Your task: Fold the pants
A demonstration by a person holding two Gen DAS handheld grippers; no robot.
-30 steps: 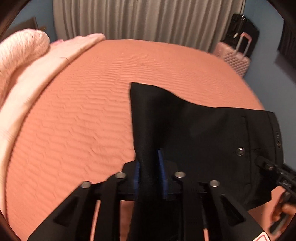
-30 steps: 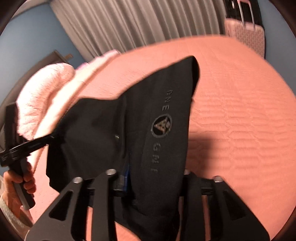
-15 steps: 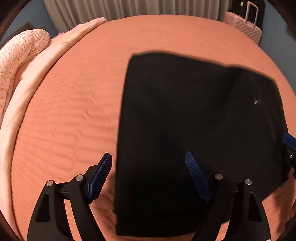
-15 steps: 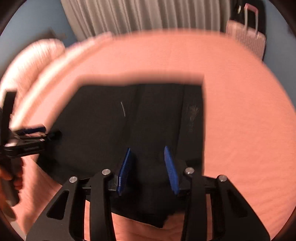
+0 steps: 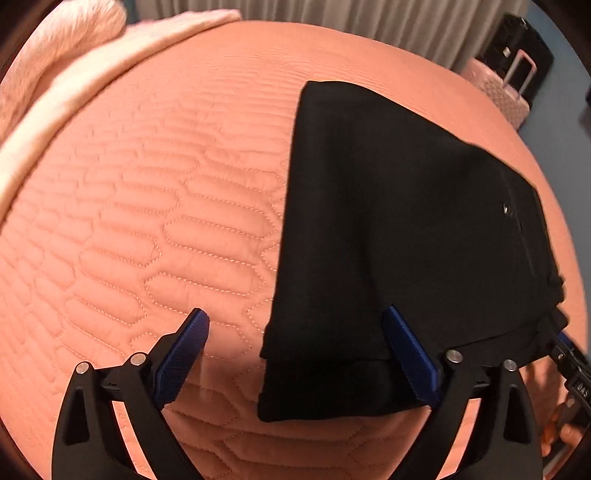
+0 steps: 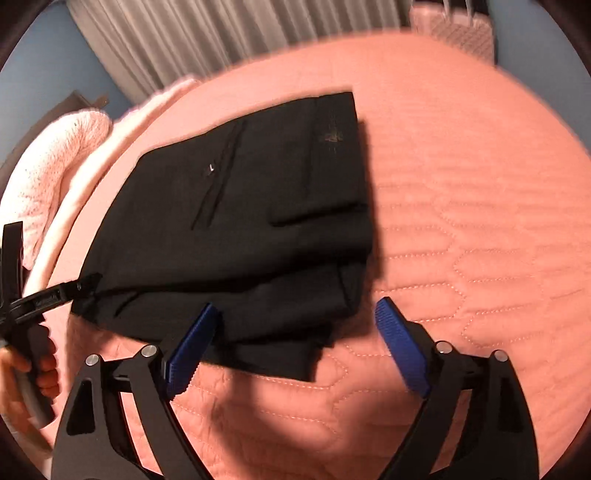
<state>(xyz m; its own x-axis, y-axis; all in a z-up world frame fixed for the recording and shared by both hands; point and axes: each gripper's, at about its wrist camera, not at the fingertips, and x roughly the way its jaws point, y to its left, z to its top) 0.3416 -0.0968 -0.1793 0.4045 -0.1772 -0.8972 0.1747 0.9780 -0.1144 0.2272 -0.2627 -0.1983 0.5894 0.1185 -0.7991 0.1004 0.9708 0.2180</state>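
The black pants (image 5: 399,236) lie folded in a flat stack on the orange quilted bed (image 5: 147,221); they also show in the right wrist view (image 6: 258,221). My left gripper (image 5: 295,332) is open and empty, just above the stack's near left corner. My right gripper (image 6: 295,317) is open and empty, just above the stack's near right corner. The left gripper's tip (image 6: 85,282) shows at the left in the right wrist view, touching the stack's edge. The right gripper's tip (image 5: 565,354) shows at the right in the left wrist view.
Pink blankets and a pillow (image 5: 55,74) are piled along the bed's left side, also in the right wrist view (image 6: 55,155). Grey curtains (image 6: 221,33) hang behind. A pink suitcase (image 5: 506,88) and a black one stand past the bed's far right corner.
Both grippers, shut on the pants a second ago, laid them on the bed and opened. They have since drawn back a little, with the stack lying still.
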